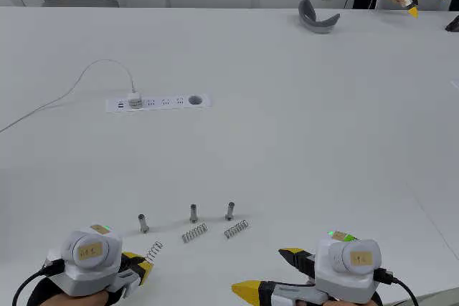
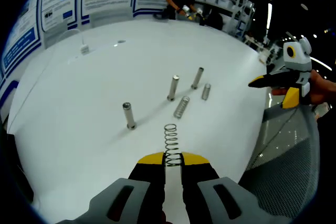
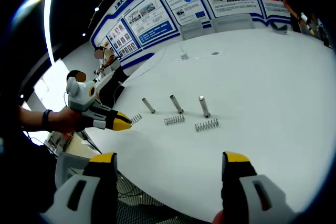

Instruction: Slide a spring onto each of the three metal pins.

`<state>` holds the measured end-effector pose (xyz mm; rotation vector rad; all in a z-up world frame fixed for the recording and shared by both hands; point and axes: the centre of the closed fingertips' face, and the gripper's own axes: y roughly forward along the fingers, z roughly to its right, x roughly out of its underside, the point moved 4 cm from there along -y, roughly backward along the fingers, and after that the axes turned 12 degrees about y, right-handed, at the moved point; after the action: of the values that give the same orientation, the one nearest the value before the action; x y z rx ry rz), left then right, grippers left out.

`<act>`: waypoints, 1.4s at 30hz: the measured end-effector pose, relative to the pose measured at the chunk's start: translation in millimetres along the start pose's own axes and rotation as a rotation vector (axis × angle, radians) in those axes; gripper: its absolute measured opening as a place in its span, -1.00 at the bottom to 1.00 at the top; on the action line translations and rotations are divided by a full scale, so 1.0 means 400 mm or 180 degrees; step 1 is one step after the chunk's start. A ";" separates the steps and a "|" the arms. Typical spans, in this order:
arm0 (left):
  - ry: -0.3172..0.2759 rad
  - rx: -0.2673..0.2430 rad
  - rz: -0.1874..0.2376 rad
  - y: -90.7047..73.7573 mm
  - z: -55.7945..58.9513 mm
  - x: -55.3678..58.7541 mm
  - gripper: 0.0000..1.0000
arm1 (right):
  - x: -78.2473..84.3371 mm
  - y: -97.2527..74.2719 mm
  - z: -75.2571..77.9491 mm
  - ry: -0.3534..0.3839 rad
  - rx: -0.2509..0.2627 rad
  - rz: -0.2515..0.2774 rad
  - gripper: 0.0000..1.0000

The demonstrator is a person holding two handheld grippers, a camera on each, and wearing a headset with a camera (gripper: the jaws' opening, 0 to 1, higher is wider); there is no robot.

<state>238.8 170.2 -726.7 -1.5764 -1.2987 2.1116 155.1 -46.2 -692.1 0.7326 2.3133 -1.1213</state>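
Currently, 1 spring (image 2: 170, 139) is clamped by its end in the left gripper (image 2: 167, 158), close to the nearest pin (image 2: 128, 115), 1 of 3 standing bare on the white table (image 1: 287, 105). Next, it probably needs lining up over that pin's top. 2 loose springs (image 1: 194, 233) lie beside the other pins. The right gripper (image 3: 169, 157) hangs wide open. How deep the jaws bite the coil is unclear.

Three pins (image 1: 193, 213), three springs (image 1: 194, 233)

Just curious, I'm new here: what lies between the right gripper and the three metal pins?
Two loose springs lie flat just in front of the pins; the rest is bare white table, as the right gripper view shows ahead of the right gripper.
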 end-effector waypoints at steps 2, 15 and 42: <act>-0.0018 0.0000 0.0026 -0.010 0.001 -0.001 -0.79 | 0.001 0.003 -0.003 -0.0011 -0.0021 -0.0011 0.66; -0.0026 0.0027 0.0098 -0.064 0.013 -0.010 -0.79 | 0.006 0.013 -0.017 0.0005 -0.0165 -0.0066 0.58; 0.0307 0.0320 0.0263 -0.089 0.111 -0.099 -0.80 | -0.078 0.053 -0.102 0.0156 -0.0797 0.0078 0.15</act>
<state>205.8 143.8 -672.0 -1.6936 -1.0972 2.0846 184.8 -10.1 -662.1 0.6968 2.4210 -0.7913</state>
